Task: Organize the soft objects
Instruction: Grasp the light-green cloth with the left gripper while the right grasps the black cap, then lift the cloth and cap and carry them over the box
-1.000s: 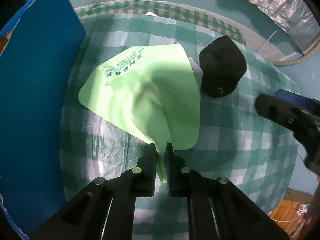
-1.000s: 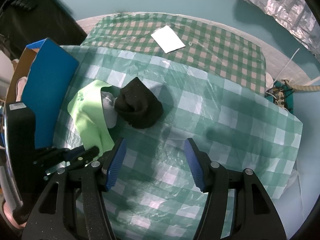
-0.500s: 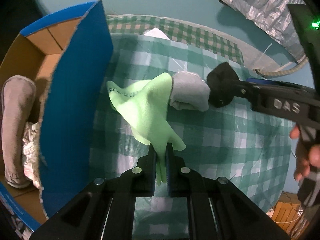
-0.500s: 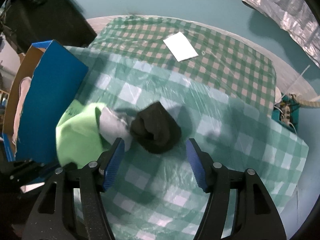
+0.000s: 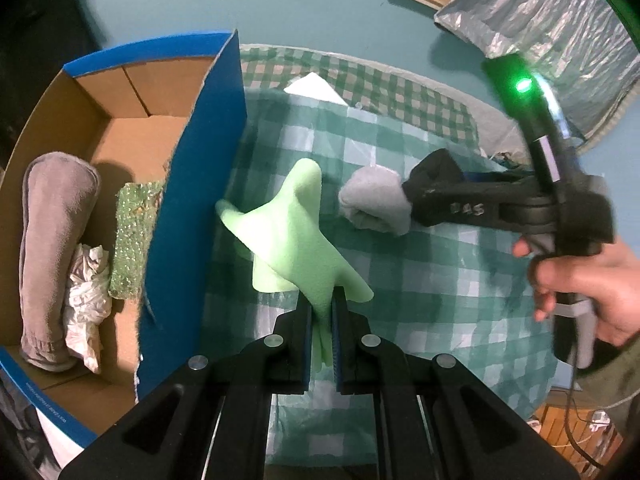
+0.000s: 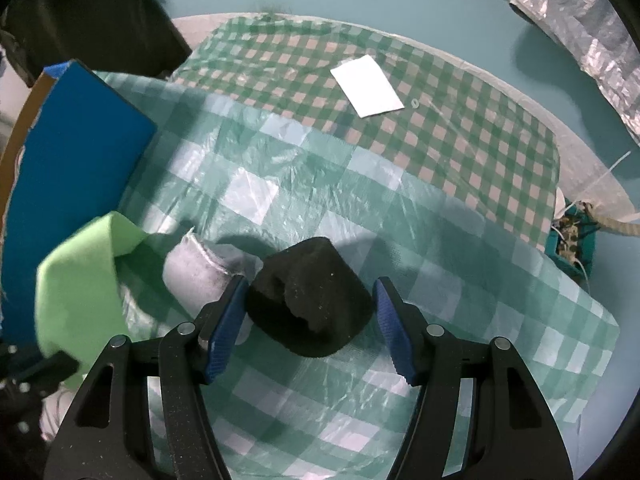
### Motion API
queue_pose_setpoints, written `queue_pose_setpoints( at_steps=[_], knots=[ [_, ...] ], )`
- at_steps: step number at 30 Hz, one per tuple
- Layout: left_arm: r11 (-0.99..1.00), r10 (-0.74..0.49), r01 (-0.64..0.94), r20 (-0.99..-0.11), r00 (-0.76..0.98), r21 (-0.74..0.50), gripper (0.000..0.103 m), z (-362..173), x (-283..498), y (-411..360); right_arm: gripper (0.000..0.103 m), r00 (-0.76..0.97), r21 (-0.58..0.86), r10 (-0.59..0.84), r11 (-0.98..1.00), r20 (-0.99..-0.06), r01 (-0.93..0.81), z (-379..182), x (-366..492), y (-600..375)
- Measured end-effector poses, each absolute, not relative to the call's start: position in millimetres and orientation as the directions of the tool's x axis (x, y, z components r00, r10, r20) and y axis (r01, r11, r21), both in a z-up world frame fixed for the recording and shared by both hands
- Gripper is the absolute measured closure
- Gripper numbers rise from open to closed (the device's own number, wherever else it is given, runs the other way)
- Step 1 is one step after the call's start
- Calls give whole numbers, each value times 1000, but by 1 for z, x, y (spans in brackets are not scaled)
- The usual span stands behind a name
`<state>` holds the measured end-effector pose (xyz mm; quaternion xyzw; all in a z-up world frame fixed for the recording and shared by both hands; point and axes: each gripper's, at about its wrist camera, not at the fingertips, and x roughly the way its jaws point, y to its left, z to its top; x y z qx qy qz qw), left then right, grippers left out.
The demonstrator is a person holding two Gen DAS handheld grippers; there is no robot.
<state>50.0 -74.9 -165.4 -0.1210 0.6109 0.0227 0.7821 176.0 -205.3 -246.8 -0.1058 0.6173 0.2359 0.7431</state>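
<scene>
My left gripper (image 5: 321, 312) is shut on a light green cloth (image 5: 294, 236) and holds it lifted above the checked tablecloth, just right of the blue cardboard box (image 5: 200, 216). The cloth also shows in the right wrist view (image 6: 80, 276). My right gripper (image 6: 308, 320) is open, its blue pads on either side of a black rolled sock (image 6: 310, 300) that lies on the table. A grey rolled sock (image 6: 196, 276) lies against the black one's left side; it also shows in the left wrist view (image 5: 376, 204).
The open box holds a grey towel (image 5: 52, 248), a green sponge (image 5: 132, 236) and crumpled white paper (image 5: 86, 296). A white card (image 6: 366, 86) lies at the table's far side. A silver foil sheet (image 5: 540, 24) lies on the floor beyond.
My left gripper has lifted the green cloth off the table and moved it toward the box, uncovering the grey sock. My right gripper has moved in around the black sock.
</scene>
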Motion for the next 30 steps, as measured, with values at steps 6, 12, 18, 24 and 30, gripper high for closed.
queue_pose_setpoints(
  at_steps=[6, 12, 18, 24, 30],
  knots=[
    [960, -154, -186, -950, 272, -209, 95, -154, 46, -71, 66, 140, 119, 222, 848, -965, -517, -247, 169, -202],
    [955, -169, -191, -944, 283, -228, 95, -145, 39, -64, 69, 148, 100, 209, 840, -967, -533, -239, 158, -203],
    [953, -171, -191, -939, 299, -234, 95, -136, 31, -58, 69, 145, 135, 235, 857, -961, -497, -226, 147, -219],
    [957, -163, -180, -934, 318, -228, 95, -124, 24, -56, 69, 151, 152, 251, 865, -956, -479, -209, 131, -229],
    [972, -134, -135, -929, 345, -191, 95, -107, 17, -60, 69, 164, 157, 265, 863, -950, -480, -187, 116, -230]
  ],
)
